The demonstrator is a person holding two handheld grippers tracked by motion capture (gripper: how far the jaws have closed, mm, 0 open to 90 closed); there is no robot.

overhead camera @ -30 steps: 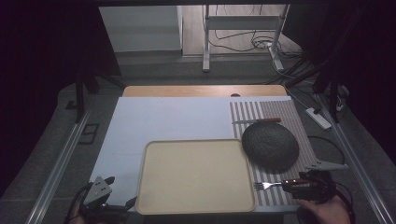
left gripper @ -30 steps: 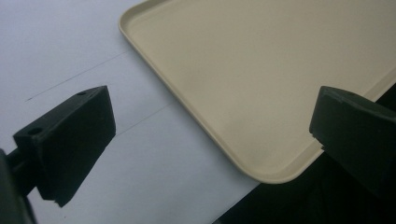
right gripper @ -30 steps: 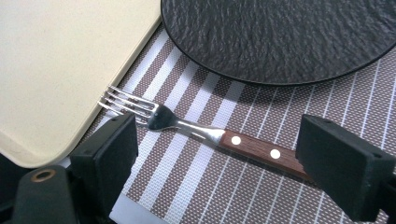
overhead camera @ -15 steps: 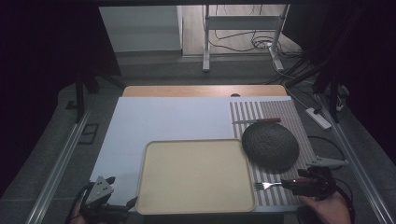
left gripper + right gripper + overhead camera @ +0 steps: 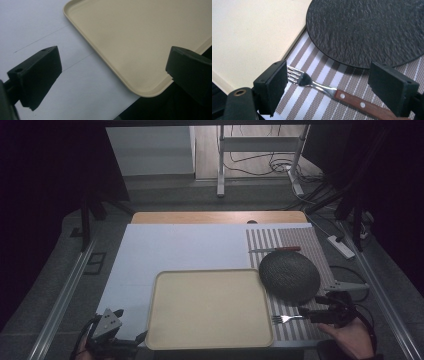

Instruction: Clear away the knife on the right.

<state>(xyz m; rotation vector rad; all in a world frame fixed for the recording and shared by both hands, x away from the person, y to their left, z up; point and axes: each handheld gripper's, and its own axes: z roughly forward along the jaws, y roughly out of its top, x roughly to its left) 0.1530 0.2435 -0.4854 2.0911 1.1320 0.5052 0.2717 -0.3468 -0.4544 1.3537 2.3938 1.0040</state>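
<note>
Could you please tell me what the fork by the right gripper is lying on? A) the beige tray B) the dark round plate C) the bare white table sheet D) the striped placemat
D: the fork lies flat on the striped placemat, between the open right gripper jaws, beside the beige tray and the dark round plate.

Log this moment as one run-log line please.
right gripper: open, straddling fork on striped placemat | left gripper: open, at tray corner

Tray [image 5: 210, 307]: plain cream. Right of tray: mat [image 5: 322, 100] grey/white striped; plate [image 5: 372, 30] black, textured; fork [image 5: 329, 91] silver w/ brown riveted handle.
</note>
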